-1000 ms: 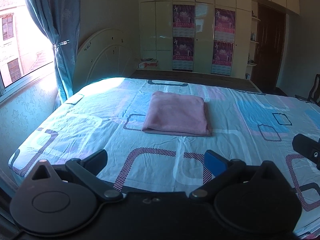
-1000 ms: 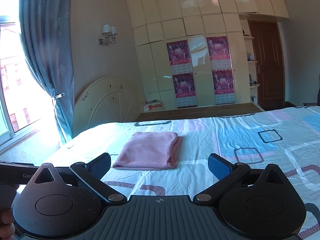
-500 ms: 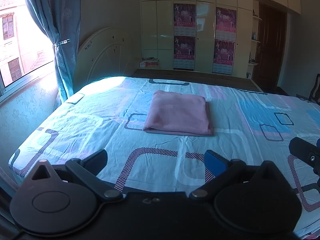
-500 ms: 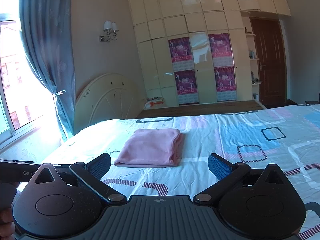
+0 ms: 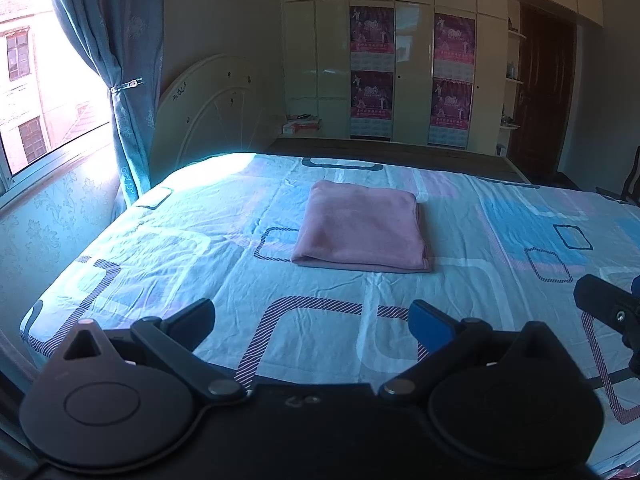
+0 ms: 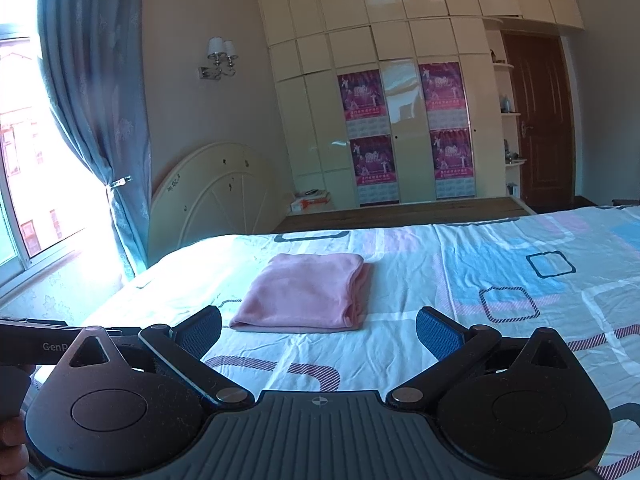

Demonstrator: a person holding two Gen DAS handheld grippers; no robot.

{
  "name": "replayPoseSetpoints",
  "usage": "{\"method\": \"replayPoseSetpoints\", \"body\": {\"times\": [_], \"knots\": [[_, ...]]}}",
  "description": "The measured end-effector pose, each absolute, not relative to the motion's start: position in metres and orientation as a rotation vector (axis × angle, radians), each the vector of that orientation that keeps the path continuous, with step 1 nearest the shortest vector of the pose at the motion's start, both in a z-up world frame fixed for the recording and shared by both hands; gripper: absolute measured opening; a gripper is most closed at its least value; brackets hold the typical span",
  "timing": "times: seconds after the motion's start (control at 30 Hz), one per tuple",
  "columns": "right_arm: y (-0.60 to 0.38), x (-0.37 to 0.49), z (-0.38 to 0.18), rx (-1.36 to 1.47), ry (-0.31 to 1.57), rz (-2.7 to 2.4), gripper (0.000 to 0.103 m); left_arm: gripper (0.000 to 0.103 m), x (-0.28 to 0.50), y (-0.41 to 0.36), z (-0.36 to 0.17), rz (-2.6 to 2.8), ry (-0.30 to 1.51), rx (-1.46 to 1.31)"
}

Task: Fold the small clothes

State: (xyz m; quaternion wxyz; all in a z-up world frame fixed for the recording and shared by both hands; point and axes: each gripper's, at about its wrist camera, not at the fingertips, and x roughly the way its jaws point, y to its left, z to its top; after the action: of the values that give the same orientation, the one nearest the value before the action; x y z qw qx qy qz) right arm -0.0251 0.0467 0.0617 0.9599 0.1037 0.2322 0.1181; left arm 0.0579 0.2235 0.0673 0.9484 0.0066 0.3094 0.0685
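Note:
A pink cloth lies folded into a flat rectangle on the patterned bedsheet, in the middle of the bed. The right wrist view shows the same pink cloth a little left of centre. My left gripper stands open above the near part of the bed, well short of the cloth, with nothing between its fingers. My right gripper is open too, empty, and back from the cloth's near edge. Part of the right gripper shows at the right edge of the left wrist view.
A white headboard and a blue curtain by the window stand at the bed's left. Cream wardrobes with pink posters and a brown door line the far wall. A hand shows at the lower left of the right wrist view.
Both views have shifted slightly: the cloth sits a little lower and nearer in the right wrist view. Both grippers stay open and empty, and the cloth has not moved.

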Motion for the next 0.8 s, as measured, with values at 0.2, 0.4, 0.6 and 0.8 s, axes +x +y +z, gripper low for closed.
{"method": "replayPoseSetpoints", "body": {"times": [0.2,0.4,0.6,0.8], "knots": [[0.048,-0.022,0.06,0.211,0.478,0.242,0.102,0.102,0.061,0.228,0.066,0.14,0.635,0.01],[0.049,-0.018,0.06,0.207,0.48,0.246,0.102,0.102,0.063,0.228,0.064,0.137,0.641,0.012],[0.051,-0.013,0.057,0.202,0.491,0.252,0.102,0.102,0.068,0.23,0.063,0.133,0.653,0.007],[0.052,-0.009,0.055,0.201,0.501,0.252,0.102,0.102,0.077,0.231,0.059,0.123,0.669,0.002]]}}
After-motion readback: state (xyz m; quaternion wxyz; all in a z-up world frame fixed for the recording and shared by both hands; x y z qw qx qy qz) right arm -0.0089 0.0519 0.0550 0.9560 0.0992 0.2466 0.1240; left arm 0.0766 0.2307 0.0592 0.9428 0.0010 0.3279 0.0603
